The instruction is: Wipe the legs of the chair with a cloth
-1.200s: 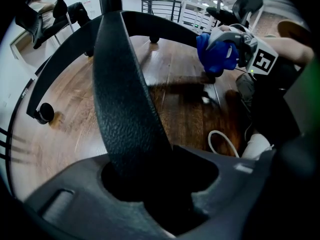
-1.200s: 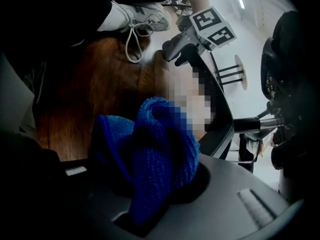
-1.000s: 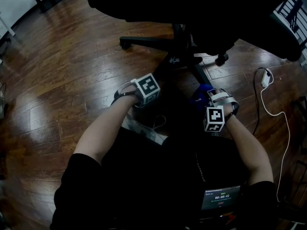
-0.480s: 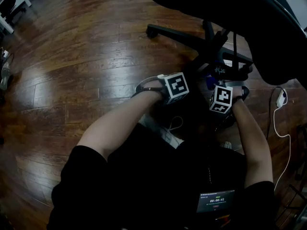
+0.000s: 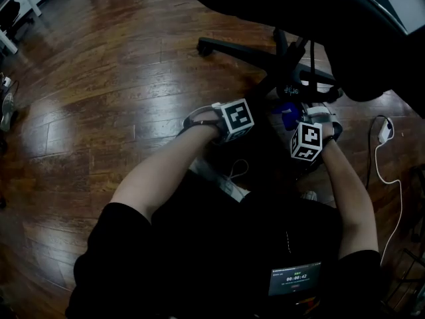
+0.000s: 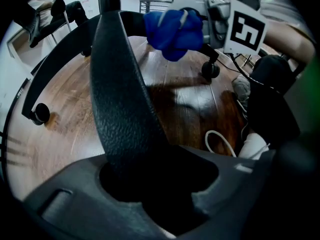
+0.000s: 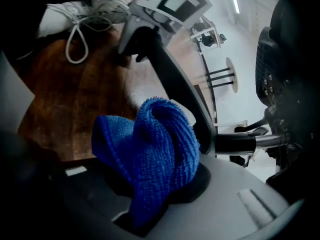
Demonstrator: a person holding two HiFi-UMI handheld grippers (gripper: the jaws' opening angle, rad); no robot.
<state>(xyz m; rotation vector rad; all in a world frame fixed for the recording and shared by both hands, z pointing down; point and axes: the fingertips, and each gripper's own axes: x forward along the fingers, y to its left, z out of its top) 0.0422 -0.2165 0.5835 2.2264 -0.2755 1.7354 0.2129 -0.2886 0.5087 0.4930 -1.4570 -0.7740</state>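
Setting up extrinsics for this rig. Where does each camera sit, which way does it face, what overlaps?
Head view: on the person's head, steeply down at the floor and chair base; both forearms show.
Left gripper view: on the left gripper, along jaws closed on a chair leg; right forearm shows.
Right gripper view: on the right gripper, along jaws clamped on the blue cloth; a white shoe shows.
Shared: both gripper views show the blue cloth and the opposite gripper.

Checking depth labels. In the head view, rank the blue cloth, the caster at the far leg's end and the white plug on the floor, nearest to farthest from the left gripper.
From the left gripper:
1. blue cloth, just to its right.
2. caster, up and left, at the leg's end.
3. white plug, far right on the floor.
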